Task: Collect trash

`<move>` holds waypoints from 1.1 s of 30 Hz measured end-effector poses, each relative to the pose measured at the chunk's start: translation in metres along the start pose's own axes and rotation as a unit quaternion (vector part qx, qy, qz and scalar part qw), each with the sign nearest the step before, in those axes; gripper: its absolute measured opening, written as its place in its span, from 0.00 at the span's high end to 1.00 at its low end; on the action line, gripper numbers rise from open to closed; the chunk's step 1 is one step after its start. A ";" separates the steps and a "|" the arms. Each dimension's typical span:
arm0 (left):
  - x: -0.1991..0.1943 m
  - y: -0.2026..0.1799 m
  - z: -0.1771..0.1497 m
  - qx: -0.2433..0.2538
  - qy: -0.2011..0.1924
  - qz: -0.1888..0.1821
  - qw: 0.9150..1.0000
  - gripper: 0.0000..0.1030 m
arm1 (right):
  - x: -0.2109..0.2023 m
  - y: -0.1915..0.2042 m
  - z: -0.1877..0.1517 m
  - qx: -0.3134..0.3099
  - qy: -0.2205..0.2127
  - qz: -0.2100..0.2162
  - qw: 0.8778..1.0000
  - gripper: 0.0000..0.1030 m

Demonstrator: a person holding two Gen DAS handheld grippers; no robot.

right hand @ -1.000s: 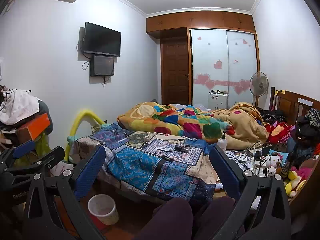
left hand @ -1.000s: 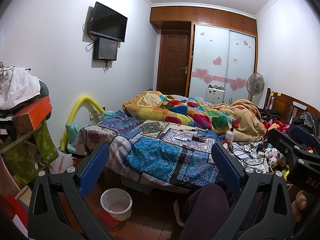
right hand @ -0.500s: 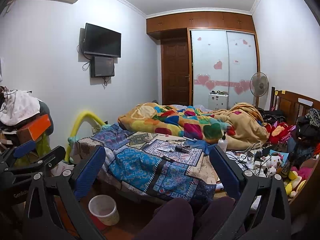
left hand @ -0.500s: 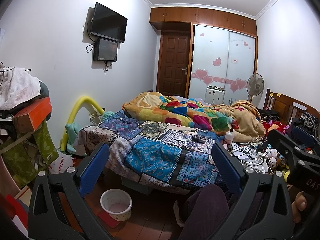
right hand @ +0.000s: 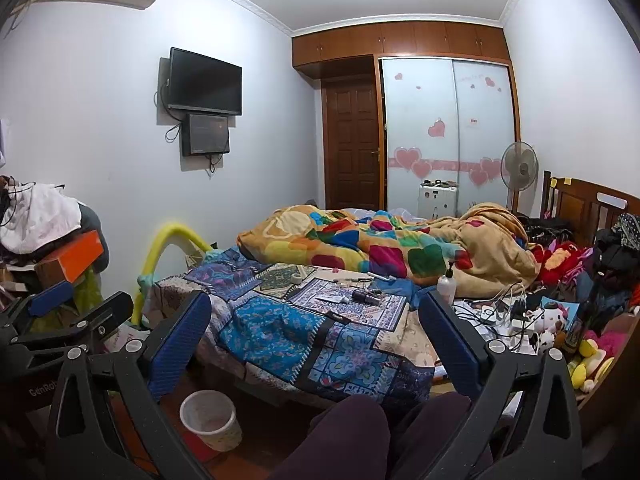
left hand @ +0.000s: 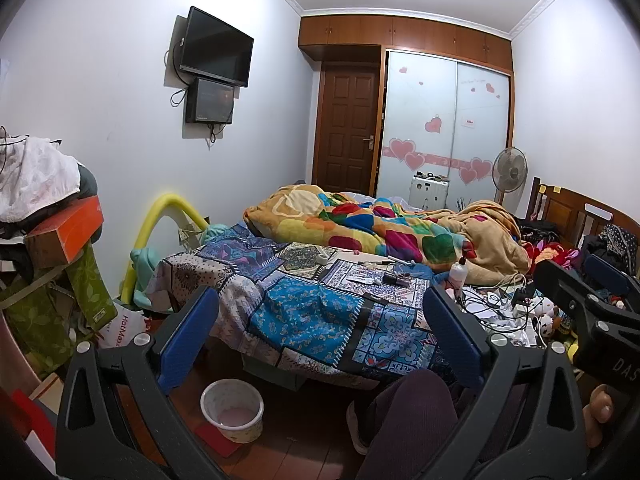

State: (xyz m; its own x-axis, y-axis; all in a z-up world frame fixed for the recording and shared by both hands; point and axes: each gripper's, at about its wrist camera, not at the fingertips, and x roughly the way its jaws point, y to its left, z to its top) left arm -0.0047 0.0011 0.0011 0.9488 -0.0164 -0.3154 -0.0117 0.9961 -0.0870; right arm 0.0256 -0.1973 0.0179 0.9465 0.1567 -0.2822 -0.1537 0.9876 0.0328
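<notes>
A small white waste bin (left hand: pixel 232 410) stands on the wooden floor at the foot of the bed; it also shows in the right wrist view (right hand: pixel 211 419). Small loose items (left hand: pixel 376 276) lie on the patchwork bedspread (left hand: pixel 308 316), also seen in the right wrist view (right hand: pixel 352 298). My left gripper (left hand: pixel 320 344) is open and empty, held above the floor before the bed. My right gripper (right hand: pixel 314 342) is open and empty too. The right gripper shows at the right edge of the left wrist view (left hand: pixel 592 308); the left gripper shows at the left edge of the right wrist view (right hand: pixel 52 328).
A colourful blanket (left hand: pixel 380 232) is heaped on the bed. Cables and a white bottle (left hand: pixel 458 274) lie at the bed's right side. A pile of boxes and clothes (left hand: pixel 48 232) stands at the left. The person's legs (right hand: pixel 360 432) are below the grippers.
</notes>
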 end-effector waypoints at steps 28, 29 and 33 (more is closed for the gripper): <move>0.154 -0.039 0.034 0.002 0.027 -0.004 1.000 0.00 | 0.120 -0.069 0.011 0.016 0.029 -0.069 0.997 0.00; 0.164 -0.042 0.034 0.005 0.033 -0.005 0.999 0.00 | 0.128 -0.075 0.010 0.016 0.035 -0.071 0.997 0.00; 0.219 -0.055 0.029 0.014 0.070 -0.016 0.997 0.00 | 0.168 -0.093 0.003 0.012 0.072 -0.071 0.995 0.00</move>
State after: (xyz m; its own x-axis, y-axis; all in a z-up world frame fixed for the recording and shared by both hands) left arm 0.2125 -0.0550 -0.0355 0.8952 -0.0587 -0.4418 0.0290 0.9969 -0.0736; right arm 0.1994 -0.2629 -0.0298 0.9077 0.0138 -0.4194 -0.0126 0.9999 0.0056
